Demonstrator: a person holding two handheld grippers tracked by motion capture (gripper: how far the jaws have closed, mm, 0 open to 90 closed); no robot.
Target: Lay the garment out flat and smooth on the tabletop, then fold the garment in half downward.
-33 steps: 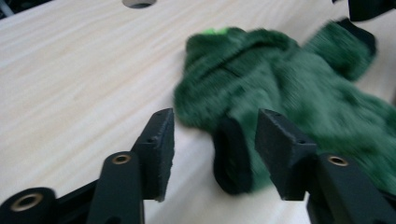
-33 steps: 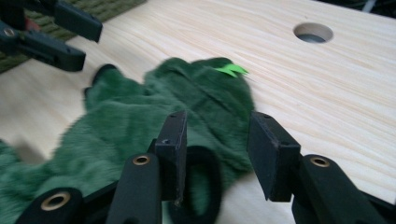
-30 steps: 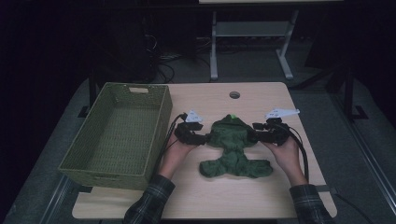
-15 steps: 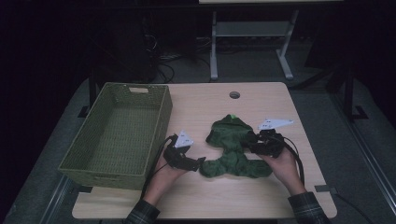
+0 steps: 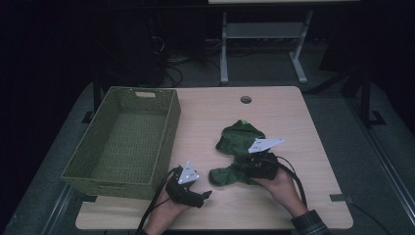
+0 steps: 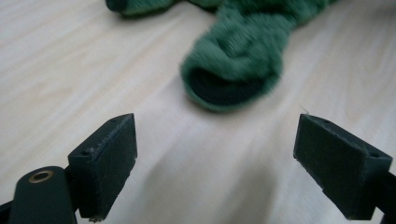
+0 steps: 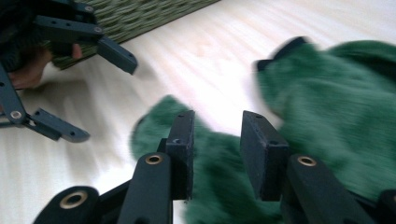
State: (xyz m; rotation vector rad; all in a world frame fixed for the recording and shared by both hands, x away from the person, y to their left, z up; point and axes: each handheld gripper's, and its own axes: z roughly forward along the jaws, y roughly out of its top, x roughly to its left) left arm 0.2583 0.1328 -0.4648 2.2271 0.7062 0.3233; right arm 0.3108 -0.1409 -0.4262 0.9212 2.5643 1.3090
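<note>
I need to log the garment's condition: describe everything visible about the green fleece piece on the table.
The green fleece garment is a small, fuzzy, dark green piece with a darker lining at its openings. It lies crumpled on the wooden table, right of the woven basket, one open cuff pointing toward the left gripper, whose jaws stand wide and apart from it. The right gripper sits over its near part, fleece between the narrowed jaws.

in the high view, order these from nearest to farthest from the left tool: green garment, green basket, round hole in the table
From the left tool:
1. green garment, its near end on the table just right of the tool.
2. green basket, to the tool's left; its front corner is nearly as near, so 1 and 2 are close.
3. round hole, at the table's far edge.
</note>
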